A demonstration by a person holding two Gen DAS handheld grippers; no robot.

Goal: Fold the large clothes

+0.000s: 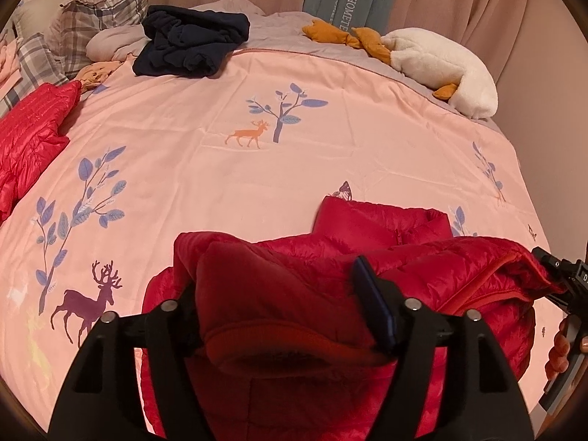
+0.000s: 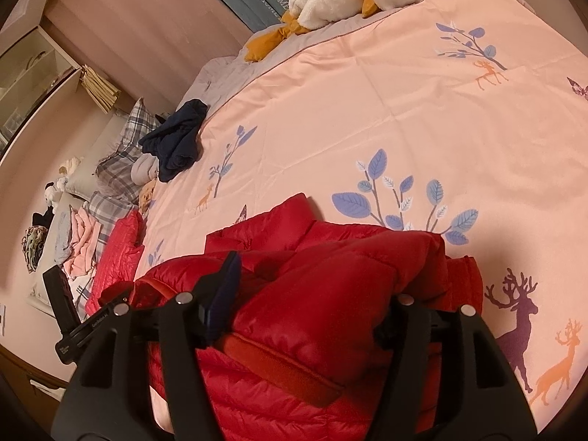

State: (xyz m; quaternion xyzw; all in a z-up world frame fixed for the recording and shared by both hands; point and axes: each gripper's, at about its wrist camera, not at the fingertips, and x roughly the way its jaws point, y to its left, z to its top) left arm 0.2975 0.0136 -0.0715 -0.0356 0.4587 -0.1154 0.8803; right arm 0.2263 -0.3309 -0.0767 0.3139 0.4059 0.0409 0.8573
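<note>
A red puffer jacket (image 1: pixel 367 242) lies bunched at the near edge of the pink bedcover (image 1: pixel 330 154). In the left wrist view, my left gripper (image 1: pixel 275 268) straddles a folded sleeve with a ribbed cuff (image 1: pixel 279 341). Its blue right pad (image 1: pixel 373 305) shows, and the left finger is hidden behind fabric. The jaws stand wide, so I read it as open. My right gripper (image 2: pixel 327 268) straddles the jacket's (image 2: pixel 330 294) other sleeve and cuff (image 2: pixel 283 367). Its left pad (image 2: pixel 224 294) shows beside the fabric, and it also reads as open. Each gripper appears at the edge of the other's view (image 1: pixel 562 275) (image 2: pixel 73 316).
A second red jacket (image 1: pixel 29 136) lies at the bed's left side. A navy garment (image 1: pixel 191 44), plaid pillows (image 1: pixel 92 18) and a white plush goose (image 1: pixel 441 70) sit along the far edge. A hand (image 1: pixel 558 352) shows at the right. Shelves and folded clothes (image 2: pixel 81 239) stand beyond the bed.
</note>
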